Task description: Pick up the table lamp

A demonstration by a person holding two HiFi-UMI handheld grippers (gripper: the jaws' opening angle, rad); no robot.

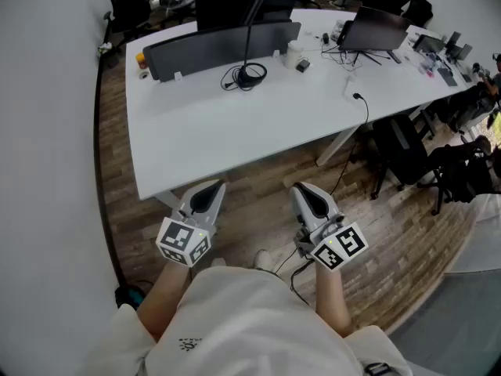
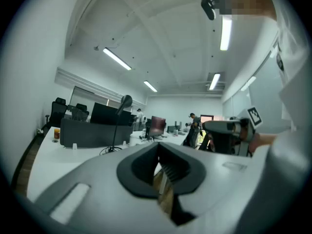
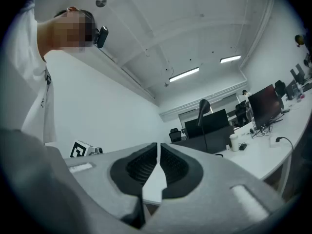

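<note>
The black table lamp (image 1: 250, 73) stands on its round base at the far middle of the white table (image 1: 203, 131), its thin stem rising to a head near the top edge. It also shows small in the left gripper view, lamp (image 2: 117, 128), and in the right gripper view, lamp (image 3: 204, 126). My left gripper (image 1: 209, 189) and right gripper (image 1: 302, 189) are held side by side close to my body, short of the table's near edge and far from the lamp. Both are shut with nothing between the jaws, as seen at the left gripper (image 2: 158, 156) and right gripper (image 3: 157, 152).
A black partition (image 1: 219, 45) runs behind the lamp, with an orange jar (image 1: 141, 59) at its left end. A white cup (image 1: 294, 52), a dark monitor (image 1: 374, 27) and a black cable (image 1: 362, 100) lie to the right. Office chairs (image 1: 407, 155) stand on the wood floor at right.
</note>
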